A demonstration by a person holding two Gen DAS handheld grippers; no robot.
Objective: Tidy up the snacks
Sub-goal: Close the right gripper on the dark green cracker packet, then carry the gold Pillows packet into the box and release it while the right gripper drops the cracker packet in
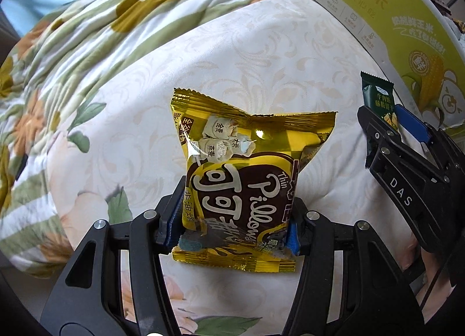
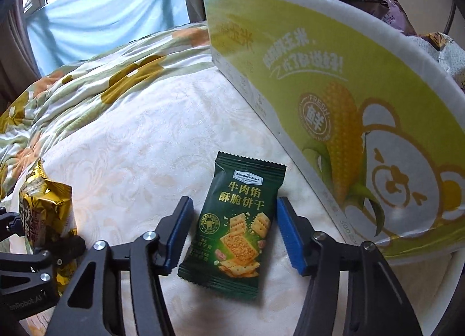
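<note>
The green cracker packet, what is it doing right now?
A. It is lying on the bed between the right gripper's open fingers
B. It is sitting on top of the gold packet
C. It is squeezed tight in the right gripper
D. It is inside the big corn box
A: the green cracker packet lies flat on the bed cover, with gaps to both fingers of the right gripper.

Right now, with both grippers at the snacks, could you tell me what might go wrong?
1. The left gripper pinches the puffy gold bag near its bottom; it could crush or slip.
2. The right gripper is open around the flat green packet on the soft bed; closing might only snag fabric.
3. The box stands close by.
</note>
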